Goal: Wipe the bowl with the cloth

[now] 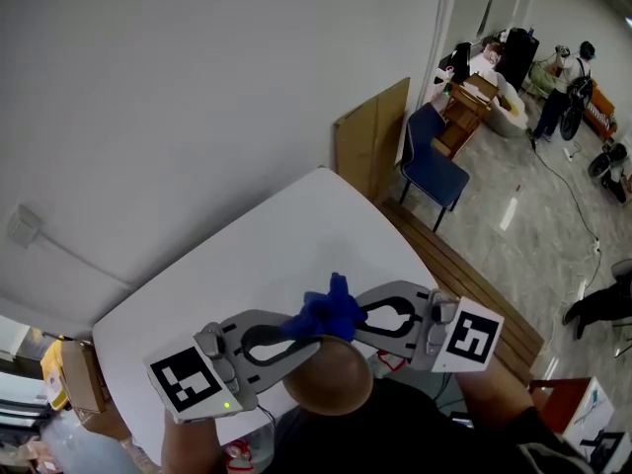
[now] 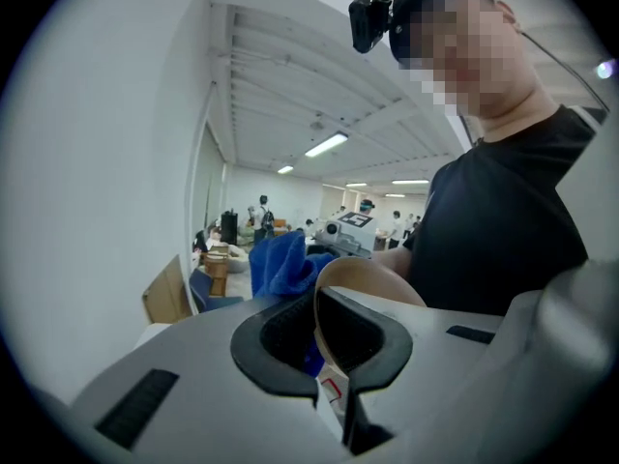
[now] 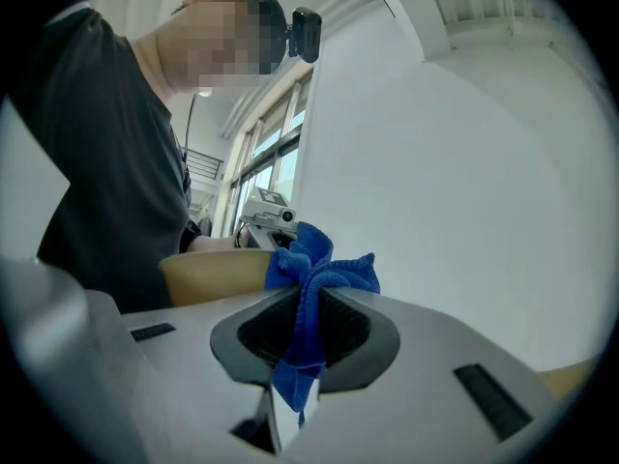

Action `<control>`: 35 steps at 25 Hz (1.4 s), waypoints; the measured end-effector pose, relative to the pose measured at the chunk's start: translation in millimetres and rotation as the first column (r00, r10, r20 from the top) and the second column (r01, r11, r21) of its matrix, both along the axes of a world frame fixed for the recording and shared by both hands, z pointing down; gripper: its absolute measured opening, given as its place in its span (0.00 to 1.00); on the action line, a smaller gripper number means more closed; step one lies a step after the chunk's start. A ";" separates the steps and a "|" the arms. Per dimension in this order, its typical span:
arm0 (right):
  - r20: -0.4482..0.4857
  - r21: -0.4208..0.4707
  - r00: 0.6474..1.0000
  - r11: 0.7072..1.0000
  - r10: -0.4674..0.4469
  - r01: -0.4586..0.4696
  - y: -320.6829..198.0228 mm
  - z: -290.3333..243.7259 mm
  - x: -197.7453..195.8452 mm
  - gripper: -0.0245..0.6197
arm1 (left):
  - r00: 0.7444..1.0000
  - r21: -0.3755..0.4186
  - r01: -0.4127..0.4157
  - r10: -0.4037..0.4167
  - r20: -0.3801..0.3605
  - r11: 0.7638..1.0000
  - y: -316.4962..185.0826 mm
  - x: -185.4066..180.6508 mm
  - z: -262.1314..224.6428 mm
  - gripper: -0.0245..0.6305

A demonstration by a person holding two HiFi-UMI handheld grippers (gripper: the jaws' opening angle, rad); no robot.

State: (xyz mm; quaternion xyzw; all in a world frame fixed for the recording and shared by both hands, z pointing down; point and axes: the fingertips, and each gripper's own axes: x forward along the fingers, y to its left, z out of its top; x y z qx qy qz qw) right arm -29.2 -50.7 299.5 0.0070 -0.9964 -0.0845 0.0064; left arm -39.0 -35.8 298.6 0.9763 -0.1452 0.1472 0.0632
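A tan bowl [image 1: 331, 381] is held up close to the person's chest, above the near edge of the white table [image 1: 296, 235]. My left gripper [image 1: 296, 346] comes in from the left and is shut on the bowl's rim. In the left gripper view the thin rim of the bowl [image 2: 372, 278] runs between the jaws of my left gripper [image 2: 317, 305]. My right gripper [image 1: 350, 316] reaches in from the right, shut on a bunched blue cloth [image 1: 329, 310]. The cloth [image 3: 324, 269] sticks out past my right gripper [image 3: 308, 300] and lies against the bowl [image 3: 218, 274] at its top edge.
A cardboard panel [image 1: 373, 136] leans on the wall behind the table. A blue chair [image 1: 434, 166] stands to its right, and a wooden bench [image 1: 474, 284] runs along the table's right side. A brown box [image 1: 84, 373] sits at far left. People stand far off.
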 end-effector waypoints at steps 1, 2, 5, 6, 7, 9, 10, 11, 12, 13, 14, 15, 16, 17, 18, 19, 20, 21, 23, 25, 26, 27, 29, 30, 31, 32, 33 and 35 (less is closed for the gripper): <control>0.005 -0.005 1.000 1.000 -0.013 0.013 0.0 -0.6 -1.1 0.11 | 1.000 -0.004 -0.010 0.010 -0.027 1.000 1.3 2.2 -6.0 0.07; 0.010 -0.007 1.000 1.000 -0.025 0.025 0.1 -1.0 -2.5 0.11 | 0.998 -0.010 -0.017 0.017 -0.057 1.000 1.9 3.9 -12.1 0.07; 0.017 0.008 0.998 0.998 -0.058 0.058 4.6 0.6 -12.4 0.11 | 0.991 -0.022 -0.021 0.018 -0.132 1.000 -1.2 5.2 -28.7 0.07; 0.018 0.010 0.998 0.998 -0.067 0.067 7.2 2.4 -16.8 0.11 | 0.990 -0.018 -0.016 0.013 -0.142 1.000 -4.2 4.4 -32.1 0.07; 0.019 0.004 0.997 0.997 -0.073 0.073 9.7 4.4 -20.6 0.11 | 0.989 -0.010 -0.008 0.006 -0.147 1.000 -7.7 3.4 -34.6 0.07; 0.028 -0.024 0.996 0.996 -0.080 0.081 12.8 8.5 -24.3 0.11 | 0.988 0.000 0.014 -0.013 -0.155 1.000 -14.8 2.1 -38.8 0.07; 0.036 -0.042 0.996 0.995 -0.085 0.086 13.7 10.3 -24.4 0.11 | 0.986 0.000 0.028 -0.027 -0.162 1.000 -18.0 1.8 -41.0 0.07; 0.045 -0.060 0.995 0.994 -0.090 0.093 14.7 11.6 -24.0 0.11 | 0.985 -0.001 0.044 -0.043 -0.168 0.999 -21.3 1.5 -43.3 0.07; 0.054 -0.075 0.994 0.992 -0.097 0.101 15.9 12.7 -24.0 0.11 | 0.983 -0.001 0.062 -0.061 -0.175 0.998 -25.0 1.1 -45.5 0.07; 0.063 -0.090 0.993 0.990 -0.105 0.110 17.5 13.6 -24.6 0.11 | 0.980 0.000 0.083 -0.081 -0.184 0.997 -29.5 0.1 -47.7 0.07; 0.072 -0.106 0.991 0.987 -0.114 0.122 19.6 14.7 -25.9 0.11 | 0.976 0.003 0.106 -0.104 -0.194 0.994 -34.6 -1.5 -49.8 0.07; 0.083 -0.124 0.989 0.983 -0.125 0.134 22.2 15.7 -27.6 0.11 | 0.971 0.004 0.132 -0.129 -0.203 0.991 -40.3 -3.9 -51.4 0.07; 0.097 -0.144 0.986 0.979 -0.134 0.147 24.9 16.2 -29.5 0.11 | 0.965 0.003 0.161 -0.157 -0.210 0.987 -46.1 -6.8 -52.5 0.07; 0.114 -0.163 0.984 0.974 -0.140 0.157 27.4 16.2 -31.3 0.11 | 0.959 0.001 0.191 -0.187 -0.213 0.982 -52.0 -10.1 -52.9 0.07; 0.131 -0.181 0.981 0.970 -0.142 0.164 29.4 15.9 -32.7 0.11 | 0.953 0.002 0.223 -0.218 -0.210 0.975 -57.6 -13.9 -52.6 0.07; 0.145 -0.198 0.979 0.966 -0.141 0.168 30.8 16.0 -33.5 0.11 | 0.947 0.006 0.256 -0.250 -0.202 0.967 -62.8 -18.1 -51.6 0.07; 0.155 -0.214 0.978 0.962 -0.138 0.169 31.4 16.5 -33.4 0.11 | 0.940 0.012 0.290 -0.283 -0.190 0.957 -67.6 -22.7 -50.0 0.07; 0.163 -0.228 0.978 0.959 -0.133 0.168 31.1 17.0 -32.4 0.11 | 0.932 0.018 0.323 -0.315 -0.179 0.946 -72.1 -27.5 -48.0 0.07; 0.181 -0.256 0.977 0.953 -0.114 0.159 28.2 16.8 -28.3 0.11 | 0.913 0.018 0.379 -0.371 -0.167 0.925 -79.7 -37.3 -44.1 0.07; 0.199 -0.283 0.976 0.948 -0.086 0.142 23.3 15.9 -22.0 0.11 | 0.894 0.007 0.423 -0.416 -0.164 0.906 -85.0 -46.6 -40.8 0.07; 0.208 -0.299 0.976 0.946 -0.066 0.128 19.7 15.2 -18.3 0.11 | 0.886 0.002 0.440 -0.434 -0.162 0.898 -86.9 -50.6 -39.5 0.07; 0.217 -0.315 0.975 0.943 -0.043 0.112 15.5 14.5 -14.5 0.11 | 0.880 -0.003 0.453 -0.448 -0.161 0.891 -88.2 -54.0 -38.5 0.07; 0.230 -0.340 0.973 0.936 -0.005 0.085 8.1 13.6 -7.8 0.11 | 0.871 -0.010 0.469 -0.465 -0.160 0.883 -89.6 -59.1 -37.4 0.07; 0.234 -0.347 0.972 0.935 0.009 0.075 5.5 13.0 -6.1 0.11 | 0.867 -0.013 0.476 -0.471 -0.163 0.880 -90.0 -60.9 -37.4 0.07; 0.236 -0.351 0.971 0.934 0.020 0.066 3.5 12.3 -6.2 0.11 | 0.862 -0.017 0.483 -0.479 -0.169 0.875 -90.4 -62.5 -38.0 0.07; 0.242 -0.358 0.970 0.932 0.030 0.060 2.1 11.3 -7.6 0.11 | 0.854 -0.025 0.493 -0.489 -0.180 0.870 -90.9 -63.8 -39.4 0.07; 0.254 -0.372 0.966 0.926 0.037 0.062 0.8 9.8 -9.3 0.11 | 0.843 -0.038 0.503 -0.500 -0.198 0.863 -91.6 -64.7 -41.6 0.07; 0.304 -0.423 0.952 0.901 0.046 0.091 -1.9 4.7 -11.4 0.11 | 0.816 -0.080 0.517 -0.520 -0.252 0.852 -93.2 -64.4 -47.6 0.07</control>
